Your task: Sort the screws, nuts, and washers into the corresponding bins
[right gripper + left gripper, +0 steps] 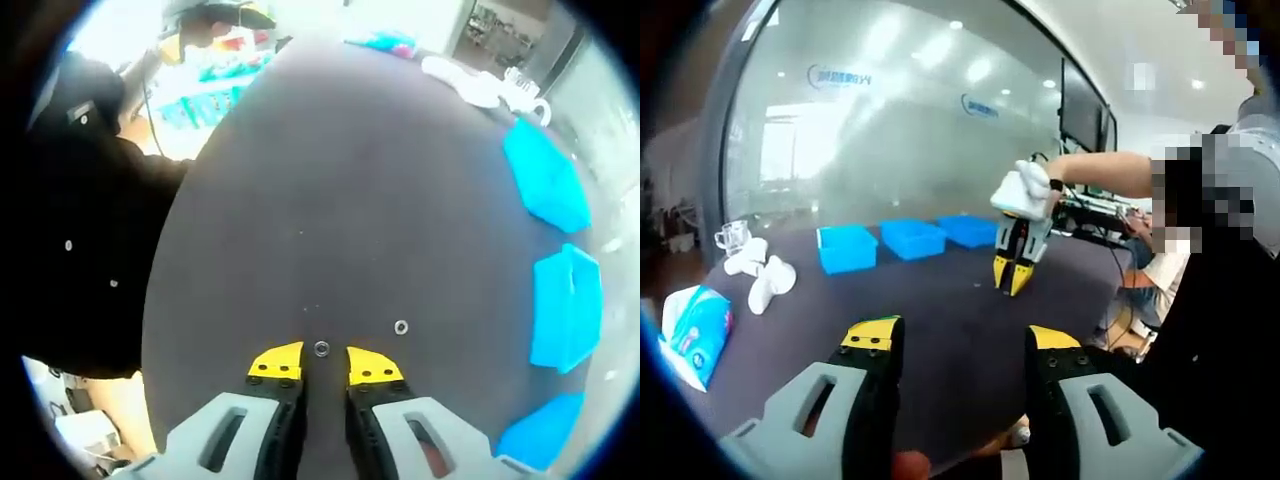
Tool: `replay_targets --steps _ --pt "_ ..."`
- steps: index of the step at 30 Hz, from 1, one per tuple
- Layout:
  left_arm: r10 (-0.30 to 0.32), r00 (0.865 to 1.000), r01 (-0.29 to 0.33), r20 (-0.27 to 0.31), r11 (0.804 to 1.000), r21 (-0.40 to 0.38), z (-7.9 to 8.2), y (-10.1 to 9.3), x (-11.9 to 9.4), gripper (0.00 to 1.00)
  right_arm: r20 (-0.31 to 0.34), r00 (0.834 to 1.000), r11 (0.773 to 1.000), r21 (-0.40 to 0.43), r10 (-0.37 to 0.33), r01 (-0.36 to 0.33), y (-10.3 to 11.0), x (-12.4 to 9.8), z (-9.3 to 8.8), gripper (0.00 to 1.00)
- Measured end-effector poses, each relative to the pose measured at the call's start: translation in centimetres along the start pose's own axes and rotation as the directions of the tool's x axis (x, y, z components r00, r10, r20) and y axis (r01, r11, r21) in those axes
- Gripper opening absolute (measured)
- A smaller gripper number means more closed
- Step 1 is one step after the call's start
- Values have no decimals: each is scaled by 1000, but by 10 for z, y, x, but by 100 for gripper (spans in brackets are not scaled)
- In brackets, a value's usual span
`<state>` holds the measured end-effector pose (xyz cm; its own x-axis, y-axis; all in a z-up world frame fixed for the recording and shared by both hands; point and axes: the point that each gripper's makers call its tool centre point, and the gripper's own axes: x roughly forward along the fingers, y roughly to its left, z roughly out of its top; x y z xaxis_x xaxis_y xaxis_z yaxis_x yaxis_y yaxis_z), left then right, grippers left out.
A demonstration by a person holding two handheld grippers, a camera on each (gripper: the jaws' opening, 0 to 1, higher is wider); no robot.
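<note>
Two round metal washers [321, 348] | dark matte table [350, 180] | square blue plastic bins [566, 305]

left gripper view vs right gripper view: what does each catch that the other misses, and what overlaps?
Left gripper view alone: the right gripper seen from outside, held in a white-gloved hand, tips pointing down at the table; a tissue pack; the glass wall; the left gripper with jaws wide apart.

Right gripper view alone: two small ring-shaped metal parts, one just ahead of the tips, another nearby; the right gripper's jaws nearly closed, gripping nothing.

Both: the dark table, three blue bins in a row, white objects and a clear mug.
</note>
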<state>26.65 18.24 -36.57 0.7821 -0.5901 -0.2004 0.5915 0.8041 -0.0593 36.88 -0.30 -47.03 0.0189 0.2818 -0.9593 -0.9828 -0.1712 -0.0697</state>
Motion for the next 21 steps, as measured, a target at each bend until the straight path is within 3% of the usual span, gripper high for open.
replay_targets --steps 10,17,21 --pt "5 1000 -5 1 1000 -3 0 0 0 46 -6 998 998 16 63 -63 6 3 0 2" --pt "6 1000 -6 3 1000 -1 1 -1 -2 46 -11 999 999 6 50 -50 8 -1 0 2" --pt "12 1000 -12 10 1000 3 3 0 -3 46 19 999 999 12 30 -30 11 -8 3 2"
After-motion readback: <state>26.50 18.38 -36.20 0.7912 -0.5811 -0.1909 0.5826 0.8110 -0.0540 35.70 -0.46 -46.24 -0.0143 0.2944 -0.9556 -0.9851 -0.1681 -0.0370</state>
